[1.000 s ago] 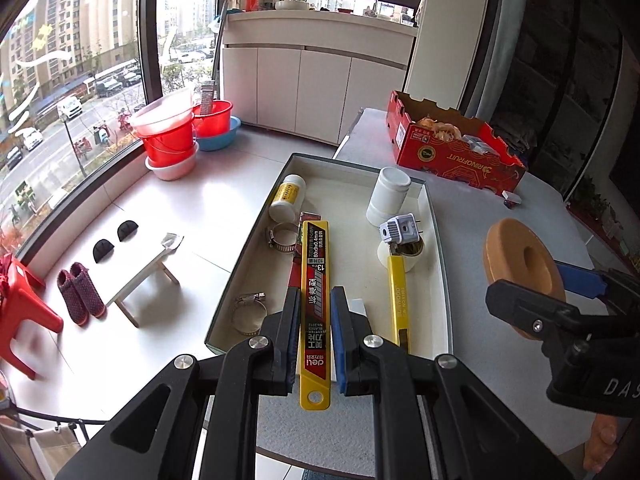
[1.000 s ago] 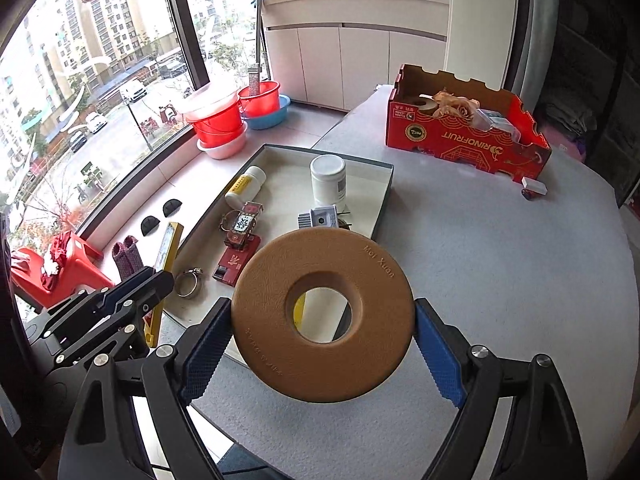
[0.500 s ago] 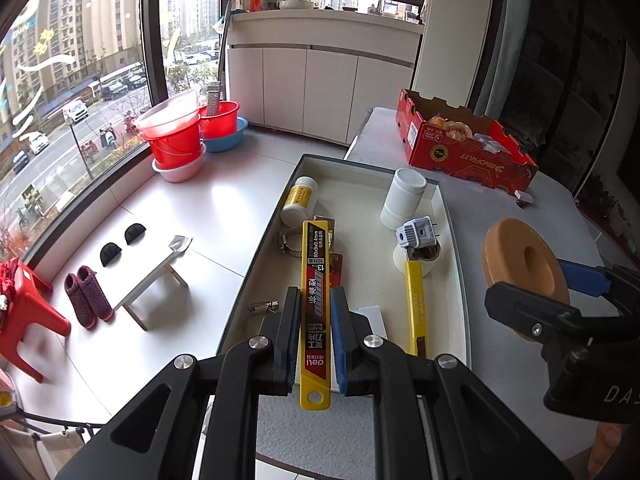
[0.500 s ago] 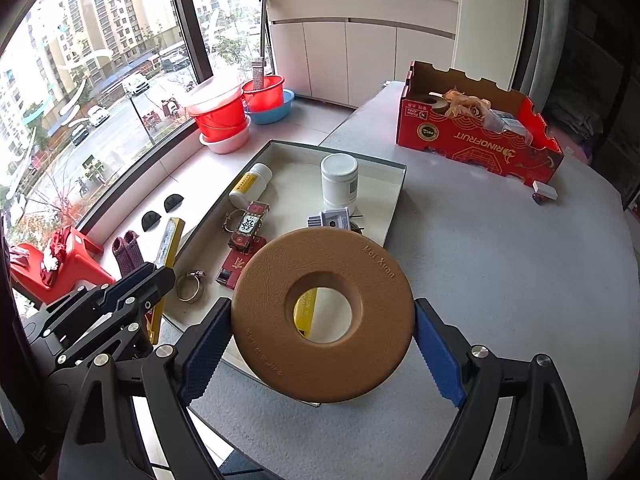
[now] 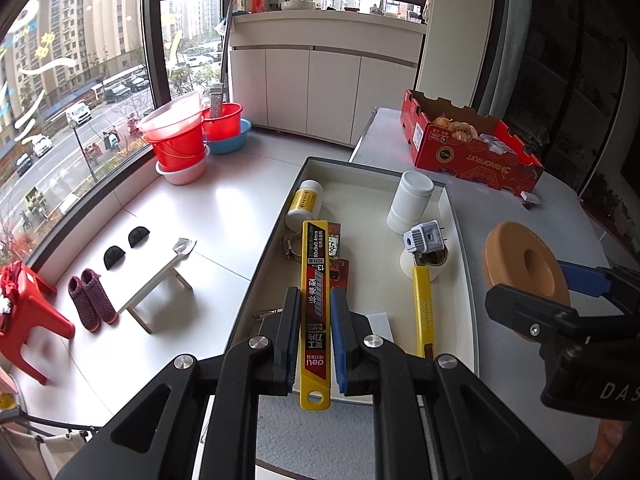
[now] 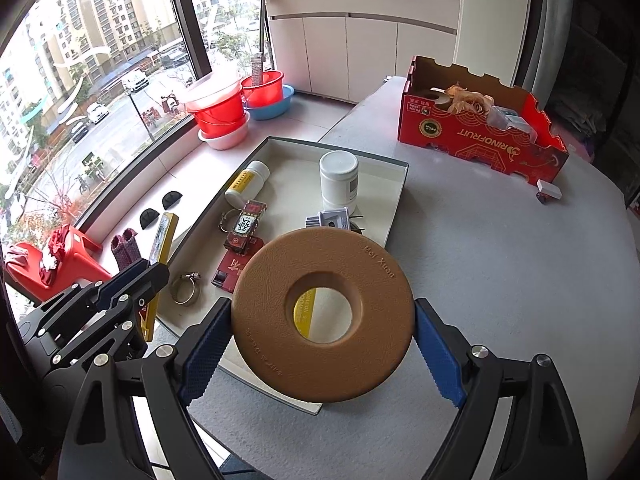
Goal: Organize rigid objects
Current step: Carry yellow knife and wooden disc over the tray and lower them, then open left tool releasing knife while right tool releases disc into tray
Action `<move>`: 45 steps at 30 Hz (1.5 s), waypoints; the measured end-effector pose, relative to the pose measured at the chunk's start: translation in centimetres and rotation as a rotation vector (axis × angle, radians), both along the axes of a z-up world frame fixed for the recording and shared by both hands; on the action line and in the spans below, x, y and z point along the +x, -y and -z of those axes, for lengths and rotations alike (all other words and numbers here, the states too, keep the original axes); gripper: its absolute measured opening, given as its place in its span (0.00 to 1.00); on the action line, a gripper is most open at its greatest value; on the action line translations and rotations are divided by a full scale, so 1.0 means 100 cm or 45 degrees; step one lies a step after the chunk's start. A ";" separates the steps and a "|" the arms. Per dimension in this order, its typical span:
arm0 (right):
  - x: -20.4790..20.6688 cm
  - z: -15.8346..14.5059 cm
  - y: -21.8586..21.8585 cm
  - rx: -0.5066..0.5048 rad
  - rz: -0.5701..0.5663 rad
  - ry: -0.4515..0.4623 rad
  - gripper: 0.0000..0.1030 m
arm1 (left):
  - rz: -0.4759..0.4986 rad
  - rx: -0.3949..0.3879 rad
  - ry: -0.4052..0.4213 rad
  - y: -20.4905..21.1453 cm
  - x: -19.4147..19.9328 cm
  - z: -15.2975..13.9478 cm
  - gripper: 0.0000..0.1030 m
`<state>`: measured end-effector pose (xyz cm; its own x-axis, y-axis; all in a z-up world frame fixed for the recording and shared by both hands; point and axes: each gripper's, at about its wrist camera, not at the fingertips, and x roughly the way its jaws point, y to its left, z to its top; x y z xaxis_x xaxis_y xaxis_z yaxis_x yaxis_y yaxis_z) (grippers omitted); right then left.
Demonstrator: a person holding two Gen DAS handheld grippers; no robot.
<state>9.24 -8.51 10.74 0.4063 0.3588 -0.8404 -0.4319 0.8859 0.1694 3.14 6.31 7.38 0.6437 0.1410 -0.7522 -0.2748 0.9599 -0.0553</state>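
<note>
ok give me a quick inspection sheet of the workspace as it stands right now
surface: round grey felt-covered table, a shallow grey-rimmed white tray at its window edge
job's things: yellow flat blade case in the left gripper; tan leather-look ring in the right gripper; both held above the tray
clutter: in the tray, upright white jar, lying yellow-label bottle, yellow utility knife, grey plug adapter, metal hose clamp; red cardboard fruit box on the table
grippers: left gripper shut on the case; right gripper shut on the ring
cables: nothing seen
surroundings: stacked red basins, white cabinets, windows
</note>
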 end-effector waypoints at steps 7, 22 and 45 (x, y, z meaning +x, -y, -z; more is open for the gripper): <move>0.004 0.004 0.000 -0.002 0.008 -0.018 0.86 | 0.002 0.006 -0.012 -0.001 0.006 0.003 0.15; 0.017 0.022 -0.008 -0.007 0.026 -0.078 0.86 | 0.002 0.046 -0.064 0.000 0.019 0.022 0.15; 0.049 0.062 -0.030 -0.031 0.019 -0.176 0.86 | 0.050 0.014 -0.129 0.010 0.049 0.055 0.21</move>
<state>14.12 -5.50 4.58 0.2912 0.3321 -0.8972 -0.3923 0.8968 0.2047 8.00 5.36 1.84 0.5696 0.1257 -0.8123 -0.2407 0.9704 -0.0186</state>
